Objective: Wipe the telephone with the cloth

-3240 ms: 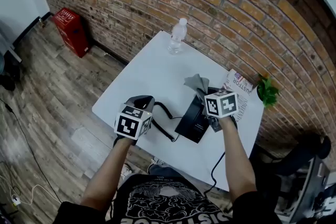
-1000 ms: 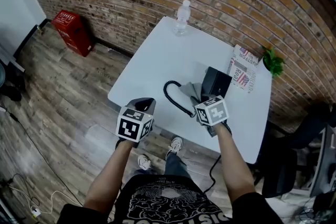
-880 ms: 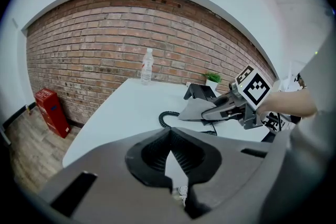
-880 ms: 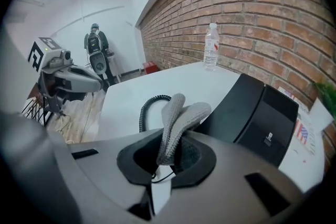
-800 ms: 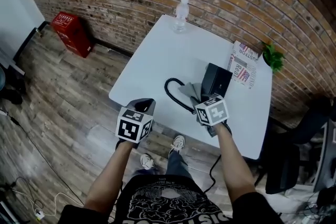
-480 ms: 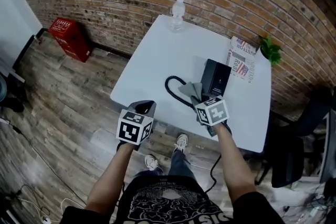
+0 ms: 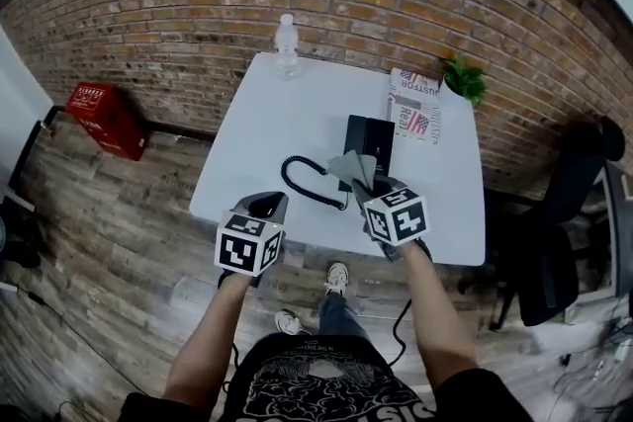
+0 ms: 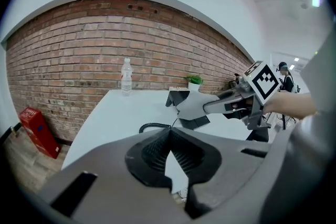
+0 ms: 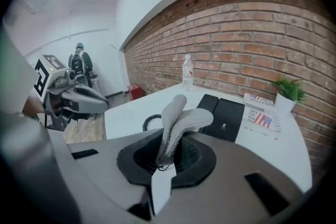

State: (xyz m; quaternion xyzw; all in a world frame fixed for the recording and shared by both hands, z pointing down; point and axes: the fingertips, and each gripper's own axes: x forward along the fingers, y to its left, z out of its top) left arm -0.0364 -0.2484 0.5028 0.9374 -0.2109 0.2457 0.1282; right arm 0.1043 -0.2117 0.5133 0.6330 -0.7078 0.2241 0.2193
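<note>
The black telephone (image 7: pixel 368 141) lies flat on the white table (image 7: pixel 297 114), its coiled cord (image 7: pixel 305 183) curling toward the near edge. My right gripper (image 7: pixel 371 185) hovers over the phone's near end, shut on a grey cloth (image 7: pixel 349 167) that sticks up from its jaws. In the right gripper view the cloth (image 9: pixel 177 115) rises between the pads, with the phone (image 9: pixel 227 117) beyond it. My left gripper (image 7: pixel 260 209) is at the table's near edge, left of the cord, shut with nothing in it; its own view shows the pads (image 8: pixel 157 152) meeting.
A water bottle (image 7: pixel 286 42) stands at the table's far edge. A newspaper (image 7: pixel 415 102) and a small potted plant (image 7: pixel 462 77) sit at the far right corner. A red box (image 7: pixel 102 119) stands on the floor left, a black chair (image 7: pixel 564 232) right.
Since 3.2 s ago both grippers have drawn back toward the table's near edge, the cloth coming off the phone. In the last second the head view has swung; the grippers hold their pose.
</note>
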